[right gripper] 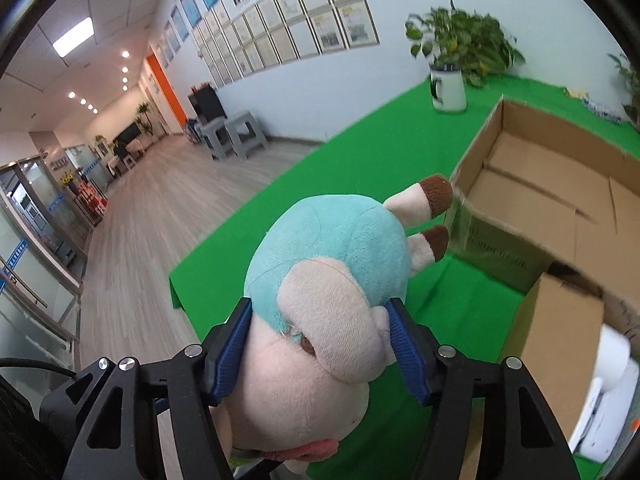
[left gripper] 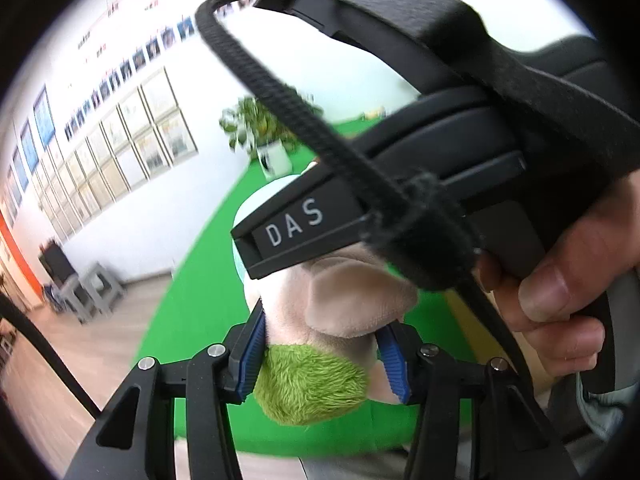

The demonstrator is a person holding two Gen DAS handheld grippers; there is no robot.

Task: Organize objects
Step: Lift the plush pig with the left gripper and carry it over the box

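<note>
The green-covered surface (right gripper: 360, 152) fills the right wrist view from centre out to three o'clock, and an open cardboard box (right gripper: 560, 184) sits on it at about two o'clock, empty as far as its visible floor shows. A potted plant (right gripper: 452, 60) stands beyond the box at one o'clock.

The plush toy (right gripper: 332, 280) is held up over the near edge of the surface, just short of the box. Its long axis runs from six o'clock up toward two o'clock: pale head and pink mouth nearest the camera, teal body beyond, and the two brown-tipped feet pointing at the box wall, very near it or touching, I cannot tell which.

It looks light, soft and squashy, with nothing fragile or slippery about it; the fabric should give under the pads and hold well. The head, where the stuffing is thickest, seems the sound place to take hold.

The right gripper (right gripper: 320, 354) stands half-wide with its blue pads pressed on either side of the head by the floppy ear. The left gripper (left gripper: 324, 360), seen in its own camera, clamps narrower on the green tuft and pale part of the same toy.
</note>
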